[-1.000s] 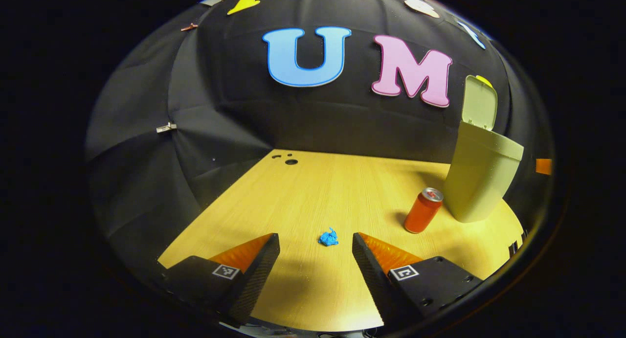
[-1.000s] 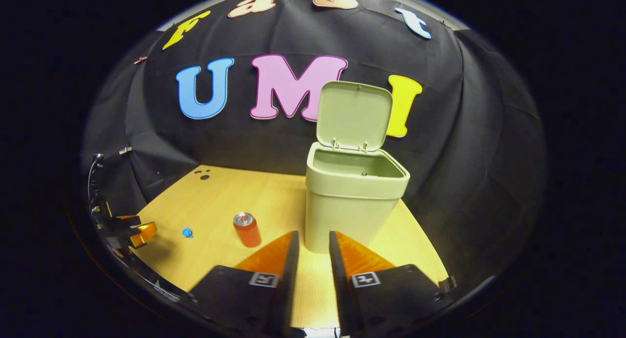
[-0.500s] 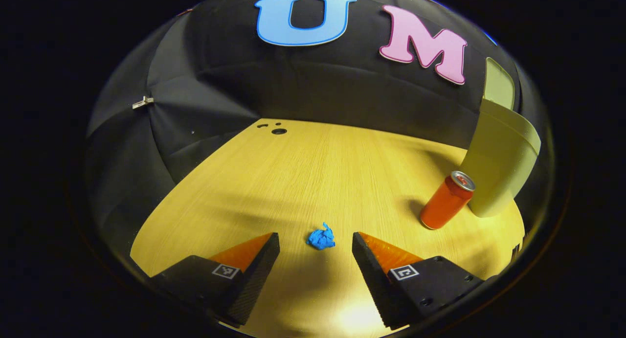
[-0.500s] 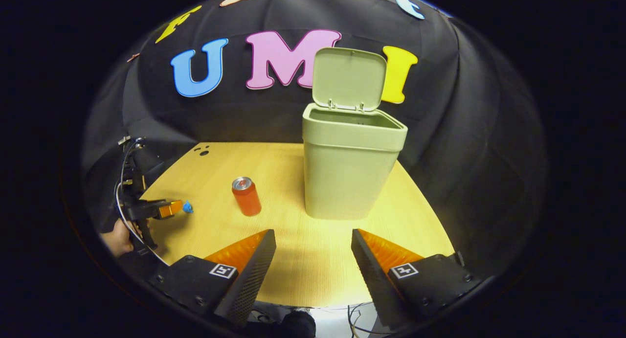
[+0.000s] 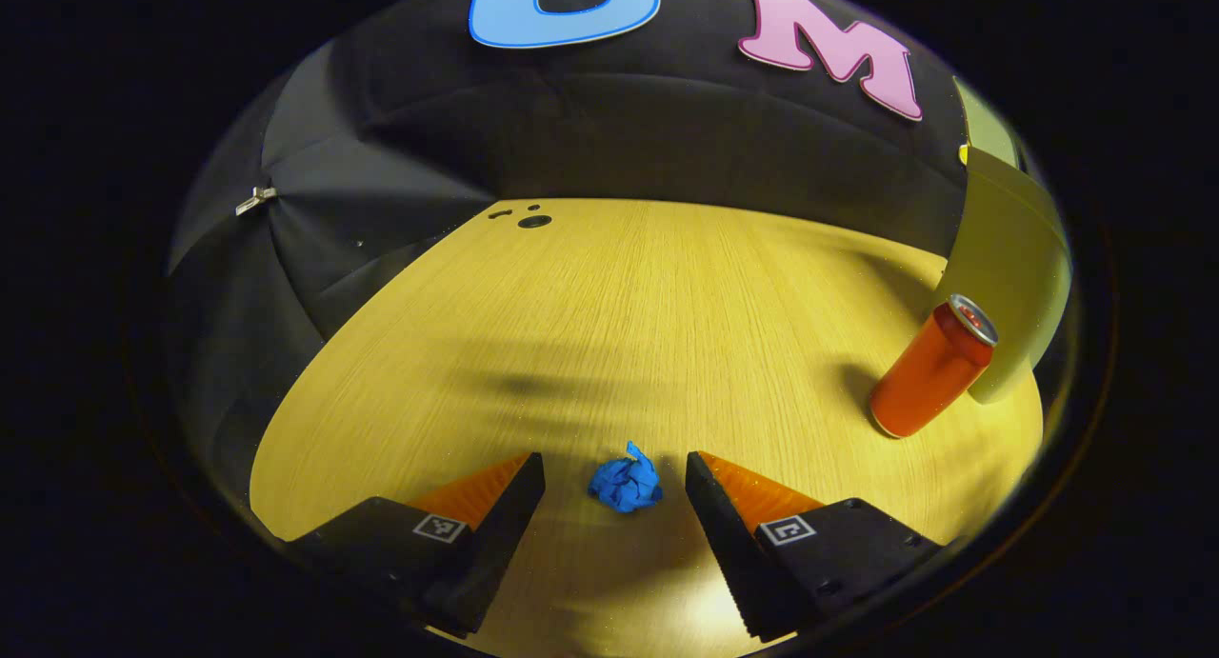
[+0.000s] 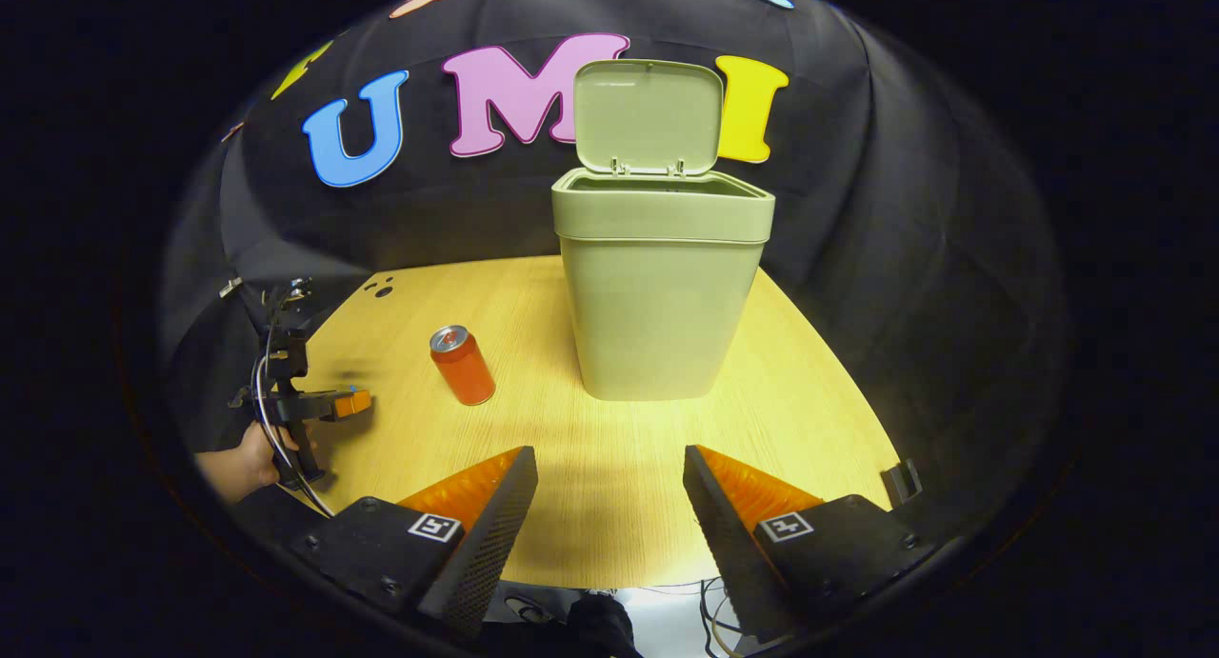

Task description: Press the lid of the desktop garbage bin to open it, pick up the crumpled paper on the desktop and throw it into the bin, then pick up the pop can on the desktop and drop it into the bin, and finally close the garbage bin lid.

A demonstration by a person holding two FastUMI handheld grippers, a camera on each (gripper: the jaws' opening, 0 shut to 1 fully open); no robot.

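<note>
Blue crumpled paper (image 5: pixel 625 485) lies on the wooden table (image 5: pixel 609 334) right between the fingers of the left gripper (image 5: pixel 615 468) in the left gripper view. That gripper is spread wide, with bare wood on either side of the paper, so neither finger touches it. Toward two o'clock from the paper the orange can (image 5: pixel 931 367) stands upright, and just behind it, at the right edge, is the green bin (image 5: pixel 1009 258).

In the right gripper view, at nine o'clock, a hand (image 6: pixel 249 458) holds the left gripper (image 6: pixel 348 404) low over the table's left side; whether it is spread or closed cannot be told at that distance. The can (image 6: pixel 462 365) stands at eleven o'clock from the right gripper (image 6: pixel 609 468), well apart from the bin (image 6: pixel 659 287), which sits at twelve o'clock. Its lid (image 6: pixel 649 115) is raised upright against the back wall, leaving the top uncovered. The right gripper is spread wide, holding nothing, over bare table (image 6: pixel 609 506) in front of the bin.
</note>
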